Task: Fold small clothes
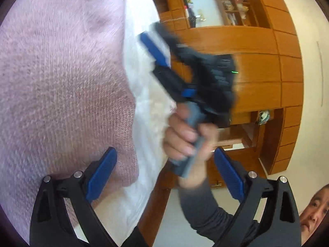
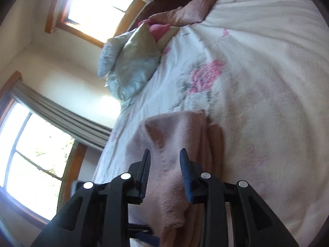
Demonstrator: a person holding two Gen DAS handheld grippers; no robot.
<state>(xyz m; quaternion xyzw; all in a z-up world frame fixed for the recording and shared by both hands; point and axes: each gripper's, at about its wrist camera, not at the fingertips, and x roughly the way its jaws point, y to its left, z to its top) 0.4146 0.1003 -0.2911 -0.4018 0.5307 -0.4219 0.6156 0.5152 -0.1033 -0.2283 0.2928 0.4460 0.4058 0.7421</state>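
1. Left wrist view: the left gripper (image 1: 164,168), black with blue ribbed pads, has its jaws spread wide and nothing lies between them.
2. Its left pad (image 1: 101,174) sits over the edge of a pale pink knitted garment (image 1: 61,78), which fills the left half of the view; whether pad and knit touch cannot be told.
3. The garment lies on a white fluffy bedspread (image 1: 144,94), whose strip shows along the knit's right edge.
4. Near the middle, a hand (image 1: 185,140) in a grey sleeve (image 1: 205,212) grips the grey handle of the right gripper (image 1: 162,47), which is blurred and raised clear of the bedspread; its jaw gap cannot be judged from here.
5. Behind stands a brown wooden shelf unit (image 1: 257,61) with small cluttered items on its shelves.
6. Part of a person shows at the lower right corner.
7. Right wrist view: the right gripper (image 2: 164,158) has its jaws parted to a moderate gap, holding nothing.
8. The pink garment (image 2: 174,144) lies beyond and beneath the fingers, folded over itself, on the white bedspread with a pink flower print (image 2: 257,82).
9. Pale satin cushions (image 2: 131,65) rest at the far end of the bed.
10. Two bright wooden-framed windows (image 2: 98,6) with grey curtains (image 2: 61,119) line the wall.
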